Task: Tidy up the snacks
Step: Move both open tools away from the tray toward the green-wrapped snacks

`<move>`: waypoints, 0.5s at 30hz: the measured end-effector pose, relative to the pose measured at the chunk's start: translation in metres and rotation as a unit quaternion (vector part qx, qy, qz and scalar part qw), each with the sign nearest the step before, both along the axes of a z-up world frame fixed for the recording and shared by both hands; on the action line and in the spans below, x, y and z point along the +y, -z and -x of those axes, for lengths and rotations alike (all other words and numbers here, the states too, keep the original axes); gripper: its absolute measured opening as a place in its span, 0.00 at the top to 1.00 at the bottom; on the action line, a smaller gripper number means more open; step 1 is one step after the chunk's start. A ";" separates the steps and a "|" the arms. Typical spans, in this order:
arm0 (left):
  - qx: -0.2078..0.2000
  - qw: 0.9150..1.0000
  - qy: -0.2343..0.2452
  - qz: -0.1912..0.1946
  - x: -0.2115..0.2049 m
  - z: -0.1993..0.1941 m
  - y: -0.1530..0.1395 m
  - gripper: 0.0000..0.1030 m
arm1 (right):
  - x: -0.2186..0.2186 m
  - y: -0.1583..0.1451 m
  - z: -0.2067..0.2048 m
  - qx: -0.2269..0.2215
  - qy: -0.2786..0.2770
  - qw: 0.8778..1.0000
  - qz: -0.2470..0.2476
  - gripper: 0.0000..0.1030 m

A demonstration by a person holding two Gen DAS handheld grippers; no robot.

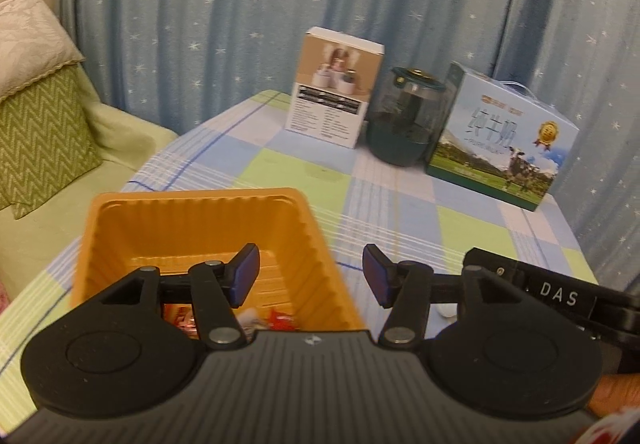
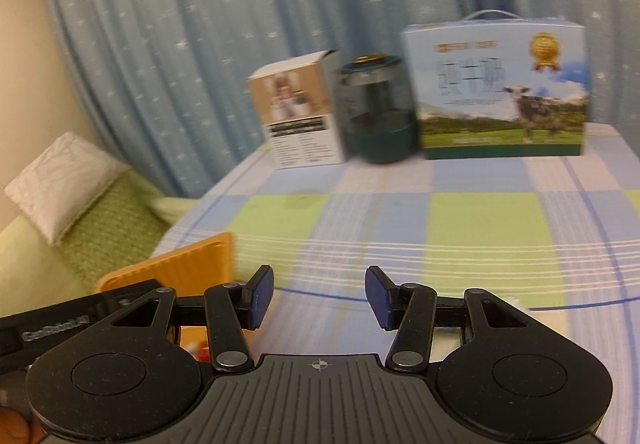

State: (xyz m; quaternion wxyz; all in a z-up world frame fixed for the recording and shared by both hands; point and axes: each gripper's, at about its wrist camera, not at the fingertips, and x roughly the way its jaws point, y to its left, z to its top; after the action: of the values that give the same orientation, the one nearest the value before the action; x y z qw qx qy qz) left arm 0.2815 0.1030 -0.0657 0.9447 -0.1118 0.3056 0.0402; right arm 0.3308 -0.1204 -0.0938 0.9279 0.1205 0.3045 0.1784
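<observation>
The orange ribbed plastic tray [image 1: 200,228] sits on the checked-cloth table [image 1: 400,203], its long axis running away toward the curtain — red-wrapped snacks [image 1: 280,320] lie inside. Left tongs [image 1: 311,276] and right tongs [image 2: 320,298] gape, both empty.

We found ourselves in a home, a living room by the look of it, with a star-printed blue curtain [image 1: 224,3], a green sofa [image 1: 60,211] with cushions [image 1: 36,139], and a checked cloth over the surface [image 2: 400,211].
</observation>
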 end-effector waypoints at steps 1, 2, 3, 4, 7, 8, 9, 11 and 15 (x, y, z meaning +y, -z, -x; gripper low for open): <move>-0.001 1.000 0.005 0.000 -0.004 -0.002 0.000 0.48 | -0.008 0.002 -0.001 0.002 0.012 1.000 0.005 0.50; -0.002 1.000 0.010 -0.001 -0.009 -0.003 0.000 0.47 | -0.015 0.003 -0.001 0.005 0.028 1.000 0.012 0.50; -0.003 1.000 0.016 -0.001 -0.013 -0.004 0.000 0.47 | -0.023 0.005 -0.002 0.007 0.042 0.999 0.018 0.50; -0.004 1.000 0.022 -0.002 -0.018 -0.006 0.001 0.46 | -0.030 0.007 -0.004 0.010 0.055 0.998 0.021 0.50; -0.004 0.999 0.038 0.005 -0.030 -0.010 0.002 0.43 | -0.052 0.011 -0.006 0.016 0.086 0.996 0.025 0.50; -0.004 0.999 0.043 0.006 -0.035 -0.011 0.002 0.41 | -0.058 0.012 -0.006 0.017 0.093 0.995 0.026 0.50; -0.003 0.999 0.049 0.005 -0.040 -0.012 0.003 0.41 | -0.064 0.013 -0.006 0.018 0.099 0.995 0.025 0.50; -0.001 0.998 0.063 0.003 -0.050 -0.014 0.004 0.38 | -0.074 0.016 -0.006 0.022 0.107 0.994 0.021 0.50; 0.008 0.996 0.084 -0.009 -0.066 -0.018 0.009 0.37 | -0.083 0.022 -0.005 0.035 0.108 0.993 0.020 0.50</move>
State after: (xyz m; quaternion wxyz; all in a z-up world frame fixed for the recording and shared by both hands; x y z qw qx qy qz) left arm 0.3000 0.0374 -0.0744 0.9432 -0.0769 0.3214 -0.0352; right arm 0.3358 -0.2038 -0.1162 0.9328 0.1400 0.3254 0.0668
